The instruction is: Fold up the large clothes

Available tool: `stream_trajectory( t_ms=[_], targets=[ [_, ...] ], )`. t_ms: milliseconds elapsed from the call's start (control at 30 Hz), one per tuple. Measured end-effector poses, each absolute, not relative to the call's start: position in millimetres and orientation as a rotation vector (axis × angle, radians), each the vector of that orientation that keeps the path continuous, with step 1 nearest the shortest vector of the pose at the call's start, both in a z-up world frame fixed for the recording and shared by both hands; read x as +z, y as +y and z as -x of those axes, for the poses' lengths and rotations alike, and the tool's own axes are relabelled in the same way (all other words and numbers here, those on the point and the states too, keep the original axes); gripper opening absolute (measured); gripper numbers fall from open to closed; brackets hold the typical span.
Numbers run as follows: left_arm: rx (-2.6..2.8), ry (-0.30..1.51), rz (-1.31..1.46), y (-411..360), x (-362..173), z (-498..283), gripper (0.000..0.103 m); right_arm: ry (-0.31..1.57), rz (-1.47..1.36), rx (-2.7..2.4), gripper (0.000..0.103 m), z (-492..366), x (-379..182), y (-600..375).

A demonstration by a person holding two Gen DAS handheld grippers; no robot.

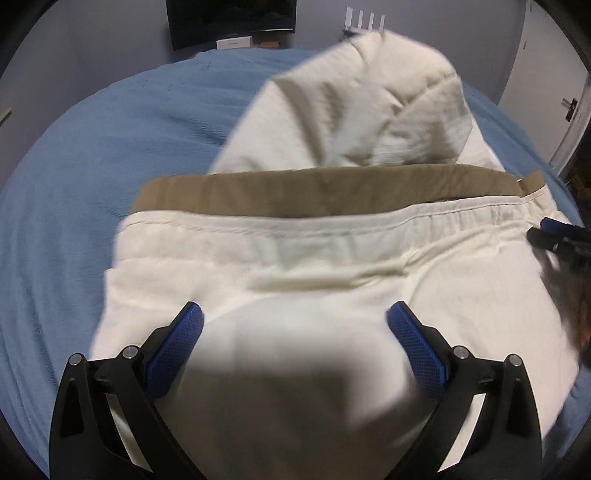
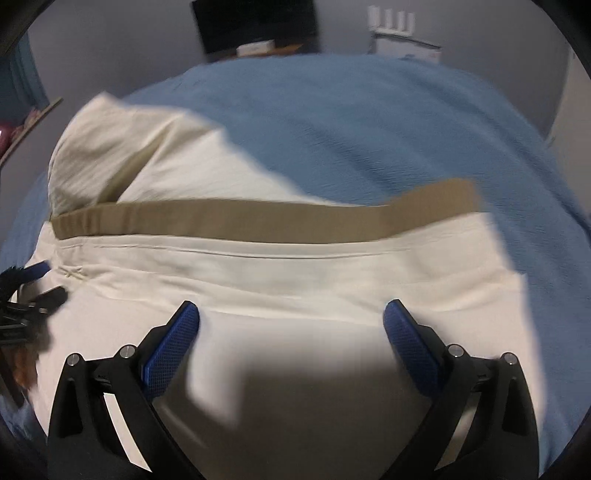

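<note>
A cream garment (image 1: pixel 332 280) with a tan band (image 1: pixel 325 192) lies on a blue bedspread (image 1: pixel 110 155). Its far part (image 1: pixel 351 110) is bunched up behind the band. My left gripper (image 1: pixel 294 317) is open and empty, jaws wide apart over the near cloth. My right gripper (image 2: pixel 291 317) is open and empty over the same garment (image 2: pixel 295 277), near the tan band (image 2: pixel 258 218). Each gripper shows at the edge of the other's view: the right gripper (image 1: pixel 554 236) and the left gripper (image 2: pixel 33 284). Both views are motion-blurred.
The blue bedspread (image 2: pixel 388 129) fills the surroundings. A dark monitor (image 1: pixel 229 22) and a white box (image 1: pixel 234 43) stand at the back wall, with a white router (image 1: pixel 364 22) to the right. A door (image 1: pixel 576 110) is at far right.
</note>
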State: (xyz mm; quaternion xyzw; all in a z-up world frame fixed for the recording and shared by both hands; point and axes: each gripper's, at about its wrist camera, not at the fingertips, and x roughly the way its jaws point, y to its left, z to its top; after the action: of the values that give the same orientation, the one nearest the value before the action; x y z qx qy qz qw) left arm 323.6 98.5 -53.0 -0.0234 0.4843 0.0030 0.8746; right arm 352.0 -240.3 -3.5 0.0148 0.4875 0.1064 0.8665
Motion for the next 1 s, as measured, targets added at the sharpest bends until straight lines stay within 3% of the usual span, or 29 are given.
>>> stream_trajectory(
  t_ms=[400, 567, 800, 1000],
  targets=[
    [0.074, 1.038, 0.148, 141.7, -86.1, -335.1, 0.098, 1.030, -0.031, 0.089, 0.096, -362.2, -39.8, -266.1],
    [0.079, 1.024, 0.125, 140.3, -77.6, -335.9, 0.098, 1.029, -0.009, 0.079, 0.096, -363.7, -30.3, -266.7],
    [0.021, 0.938, 0.050, 117.5, -41.3, -257.9, 0.097, 0.846, -0.005, 0.253, 0.096, -271.4, 6.5, -249.8],
    [0.016, 0.942, -0.040, 103.3, -66.6, -215.3, 0.097, 0.800, 0.091, 0.282, 0.096, -213.1, -18.4, -238.7]
  ],
)
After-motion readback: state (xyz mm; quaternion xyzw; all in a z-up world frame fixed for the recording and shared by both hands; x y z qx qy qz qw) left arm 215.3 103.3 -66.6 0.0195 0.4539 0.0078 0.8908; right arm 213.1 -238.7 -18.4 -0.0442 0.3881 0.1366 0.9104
